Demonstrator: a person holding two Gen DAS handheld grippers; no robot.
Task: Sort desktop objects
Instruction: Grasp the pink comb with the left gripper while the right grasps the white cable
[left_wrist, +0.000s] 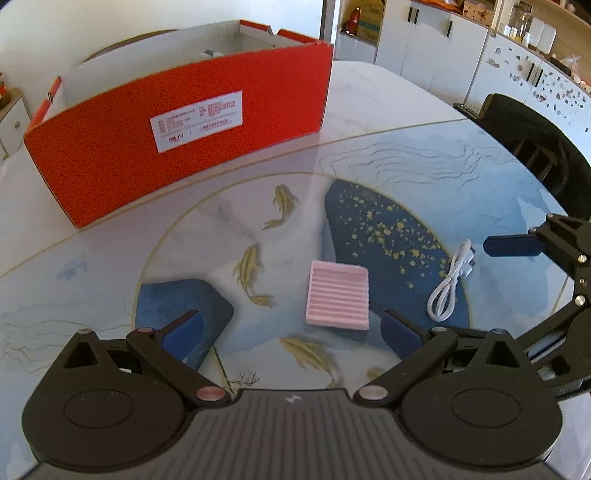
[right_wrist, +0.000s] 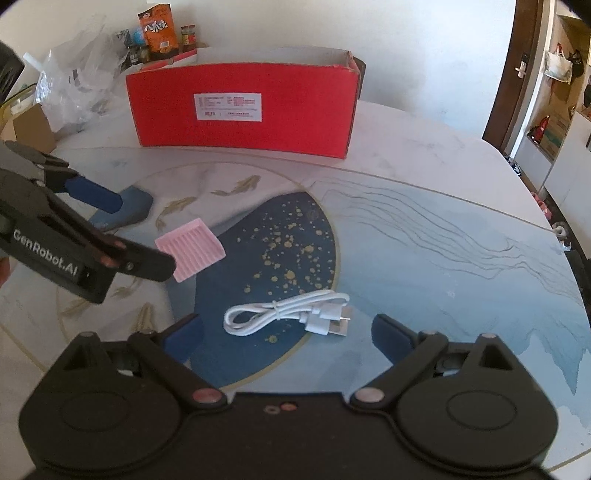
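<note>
A pink ribbed pad (left_wrist: 338, 299) (right_wrist: 190, 249) lies flat on the painted table. My left gripper (left_wrist: 291, 334) stands open just short of it, the pad lying ahead between the finger lines, untouched. A coiled white USB cable (right_wrist: 291, 314) (left_wrist: 450, 282) lies to the pad's right. My right gripper (right_wrist: 288, 338) stands open over the cable's near side, with nothing pressed between its blue pads (right_wrist: 391, 338). An open red cardboard box (left_wrist: 177, 125) (right_wrist: 242, 110) stands at the back of the table.
Plastic bags, jars and a snack packet (right_wrist: 159, 33) crowd the far left behind the box. A dark chair (left_wrist: 535, 147) stands at the table's right edge. White cabinets (left_wrist: 443, 44) line the wall beyond.
</note>
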